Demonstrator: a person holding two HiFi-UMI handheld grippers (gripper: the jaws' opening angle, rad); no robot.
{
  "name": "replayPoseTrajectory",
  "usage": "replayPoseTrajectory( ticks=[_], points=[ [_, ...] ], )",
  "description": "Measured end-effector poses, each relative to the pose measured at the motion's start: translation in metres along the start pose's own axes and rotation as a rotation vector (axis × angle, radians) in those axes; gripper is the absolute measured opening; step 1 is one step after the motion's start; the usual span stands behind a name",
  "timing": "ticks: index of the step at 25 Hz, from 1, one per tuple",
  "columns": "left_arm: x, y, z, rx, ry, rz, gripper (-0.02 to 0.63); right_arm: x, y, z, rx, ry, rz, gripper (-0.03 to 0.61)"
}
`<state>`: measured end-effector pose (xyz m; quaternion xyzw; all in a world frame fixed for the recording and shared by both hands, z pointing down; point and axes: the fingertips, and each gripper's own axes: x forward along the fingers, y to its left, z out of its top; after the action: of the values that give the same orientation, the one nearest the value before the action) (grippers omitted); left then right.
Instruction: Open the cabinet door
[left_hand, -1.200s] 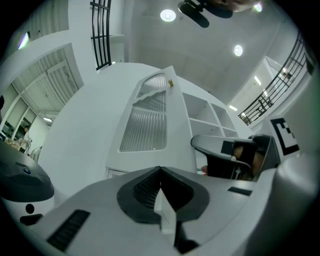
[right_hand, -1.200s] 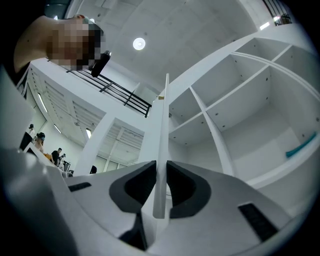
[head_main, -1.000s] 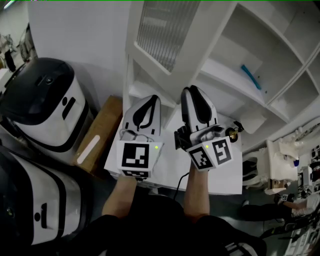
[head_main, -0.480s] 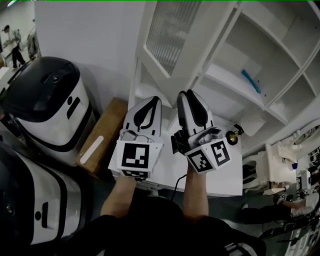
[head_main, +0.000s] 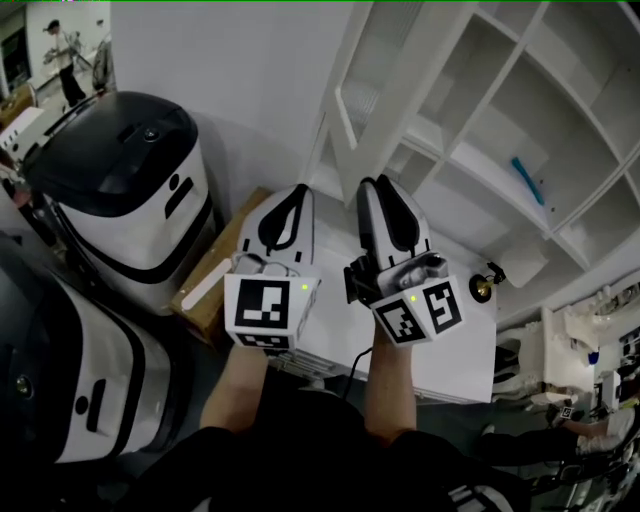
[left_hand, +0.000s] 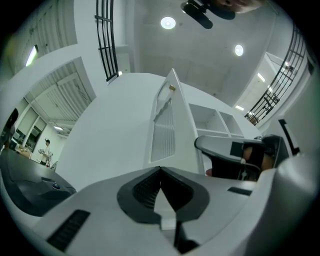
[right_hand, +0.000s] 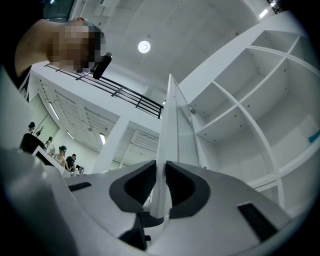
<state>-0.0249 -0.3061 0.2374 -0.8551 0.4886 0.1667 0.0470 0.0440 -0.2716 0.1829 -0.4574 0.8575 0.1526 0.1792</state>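
Observation:
The white cabinet door (head_main: 347, 118) with a ribbed glass panel stands swung out from the open shelves (head_main: 480, 150), seen nearly edge-on in the head view. My right gripper (head_main: 385, 186) is shut on the door's lower free edge. In the right gripper view the door's thin edge (right_hand: 170, 125) runs up from between the dark pads (right_hand: 184, 185) of the right gripper (right_hand: 161, 175). My left gripper (head_main: 297, 192) hovers just left of it, shut and holding nothing. In the left gripper view the left gripper (left_hand: 160, 171) points at the door's panel (left_hand: 165, 130), and its tips meet.
Two black-and-white machines (head_main: 130, 190) (head_main: 70, 380) stand at the left, with a cardboard box (head_main: 215, 275) beside the cabinet. A low white top (head_main: 450, 350) carries a small brass object (head_main: 484, 288). A blue item (head_main: 527, 180) lies on a shelf. People stand far off.
The door has swung wider: its ribbed face turned from plain view to nearly edge-on. Both grippers moved along with it, the right one keeping hold of the edge.

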Motion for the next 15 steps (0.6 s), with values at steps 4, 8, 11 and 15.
replayPoseTrajectory(
  ticks=[4,8,11,15],
  points=[
    [-0.021,0.027,0.006,0.012,-0.01,0.054,0.012,0.015,0.019,-0.006,0.021,-0.003,0.034,0.075],
    [-0.038,0.051,0.014,0.034,-0.014,0.103,0.012,0.03,0.035,-0.013,0.046,-0.004,0.061,0.074],
    [-0.053,0.075,0.018,0.037,-0.016,0.16,0.014,0.043,0.047,-0.02,0.047,0.008,0.083,0.066],
    [-0.07,0.1,0.024,0.044,-0.019,0.227,0.012,0.057,0.059,-0.028,0.062,0.016,0.094,0.062]
  ],
)
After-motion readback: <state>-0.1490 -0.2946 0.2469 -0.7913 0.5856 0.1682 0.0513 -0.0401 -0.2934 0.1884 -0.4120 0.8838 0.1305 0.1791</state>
